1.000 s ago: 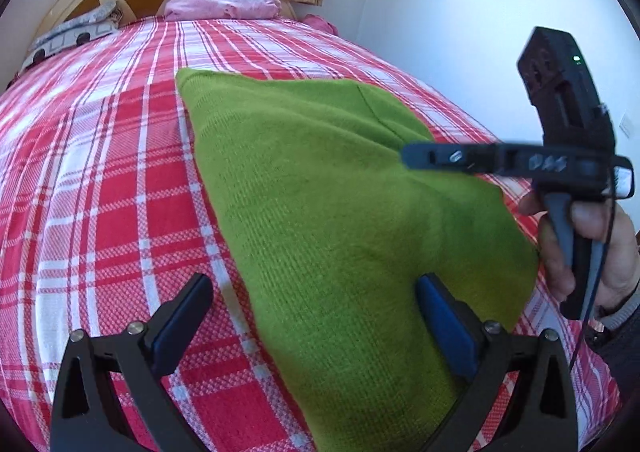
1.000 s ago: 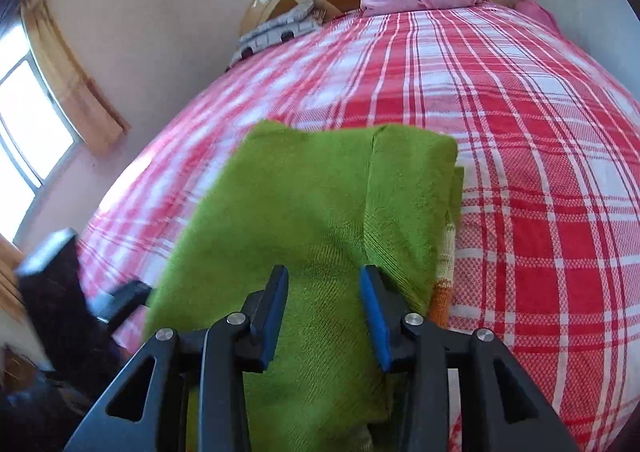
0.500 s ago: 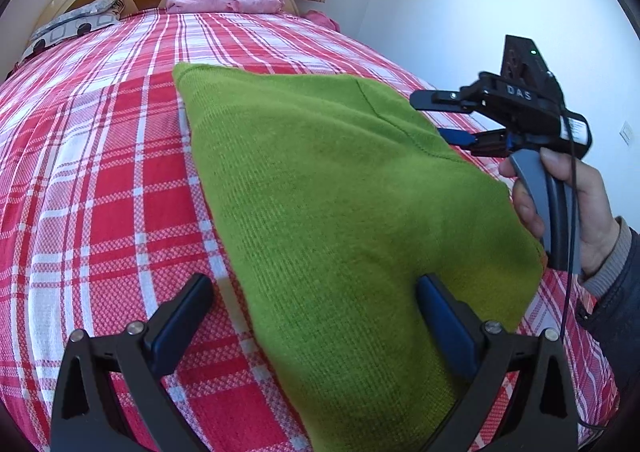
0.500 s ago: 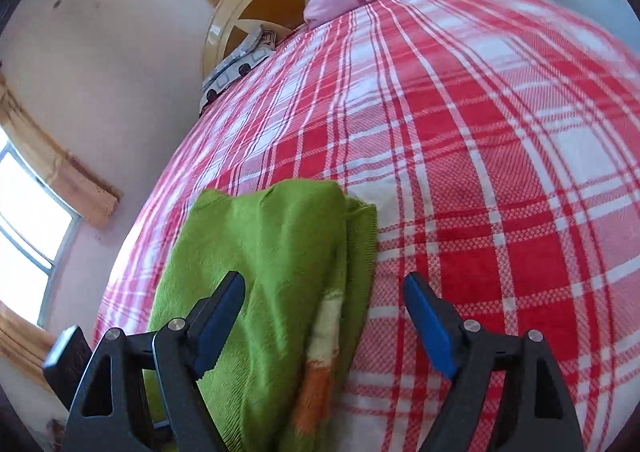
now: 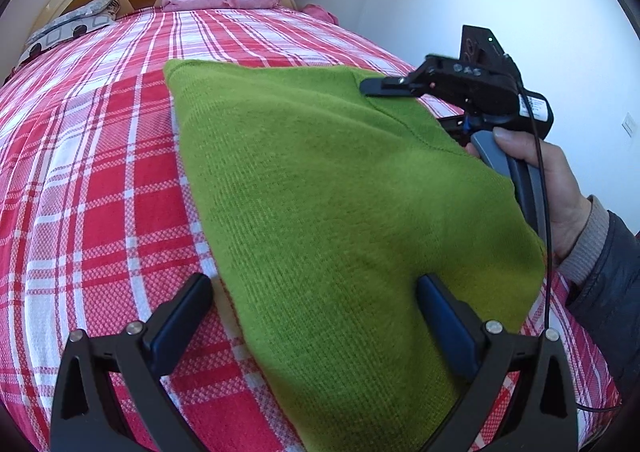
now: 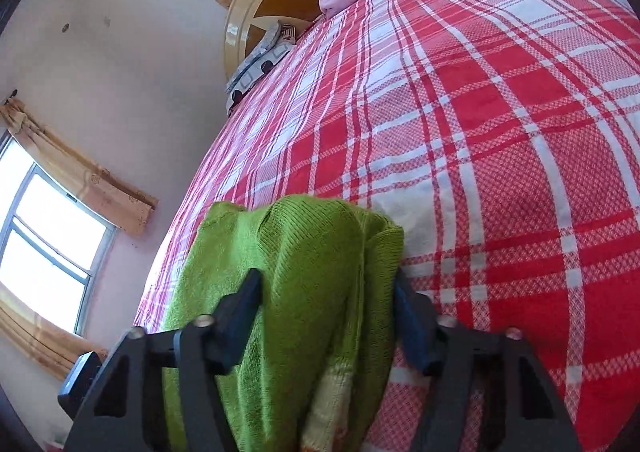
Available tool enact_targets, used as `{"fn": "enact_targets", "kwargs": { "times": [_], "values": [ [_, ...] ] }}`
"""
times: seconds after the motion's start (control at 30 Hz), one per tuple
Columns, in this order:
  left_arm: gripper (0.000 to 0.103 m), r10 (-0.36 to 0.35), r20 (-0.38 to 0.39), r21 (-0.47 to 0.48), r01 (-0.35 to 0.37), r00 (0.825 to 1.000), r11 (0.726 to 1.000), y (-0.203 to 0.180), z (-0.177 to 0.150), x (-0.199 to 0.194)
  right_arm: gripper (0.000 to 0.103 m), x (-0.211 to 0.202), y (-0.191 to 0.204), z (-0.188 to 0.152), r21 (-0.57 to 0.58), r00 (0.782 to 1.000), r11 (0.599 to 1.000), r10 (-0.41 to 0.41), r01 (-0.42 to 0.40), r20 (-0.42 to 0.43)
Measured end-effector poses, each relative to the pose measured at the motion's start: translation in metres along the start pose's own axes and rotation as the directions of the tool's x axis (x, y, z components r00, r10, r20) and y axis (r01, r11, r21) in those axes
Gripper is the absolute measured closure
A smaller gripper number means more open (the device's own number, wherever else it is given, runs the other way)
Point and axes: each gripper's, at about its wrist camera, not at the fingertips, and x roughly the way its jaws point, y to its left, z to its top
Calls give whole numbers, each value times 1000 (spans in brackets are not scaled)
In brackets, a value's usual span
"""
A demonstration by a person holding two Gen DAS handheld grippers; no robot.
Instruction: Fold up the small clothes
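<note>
- The bed [image 5: 100,171], covered in a red-and-white plaid spread, serves as the folding surface, broad and flat enough to lay a garment out.
- The green knit garment [image 5: 320,211] lies spread on the near part of the bed, its right edge doubled over, so a fold looks under way.
- The right claw [image 6: 328,312] straddles that bunched edge; its jaws have just been closing, with the knit between them, though I cannot tell whether the pads pinch yet.
- The left claw [image 5: 316,316] hangs released over the near hem, one finger on either side of the garment's left edge, probably ready to grip or steady it.
</note>
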Motion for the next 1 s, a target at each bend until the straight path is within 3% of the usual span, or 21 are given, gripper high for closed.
{"fn": "enact_targets", "kwargs": {
  "times": [0.1,0.2,0.27,0.53,0.7,0.77,1.0],
  "values": [
    [0,-9,-1,3,9,1000,1000,-1,0,1,61,1,-3,-2,6,999,999,46,-46,-11],
    [2,-21,-3,23,21,1000,1000,-4,1,1,64,1,0,-3,-16,999,999,43,-43,-13],
    [11,-36,2,46,36,999,998,-9,-1,-1,64,2,2,-4,-27,999,999,36,-36,-11],
    [25,-19,11,42,18,1000,999,-13,-1,-7,69,-2,6,-7,-36,1000,999,15,-15,-6],
    [46,3,16,12,-3,1000,1000,-14,-1,-16,72,-11,18,-12,-60,999,998,21,-19,26],
    [59,3,25,0,-3,1000,1000,-13,0,-21,73,-17,24,-16,-59,998,997,47,-45,45],
    [66,9,29,-8,-9,1000,1000,-14,-5,-40,74,-30,47,-35,-79,995,995,71,-66,70]
  ]
}}
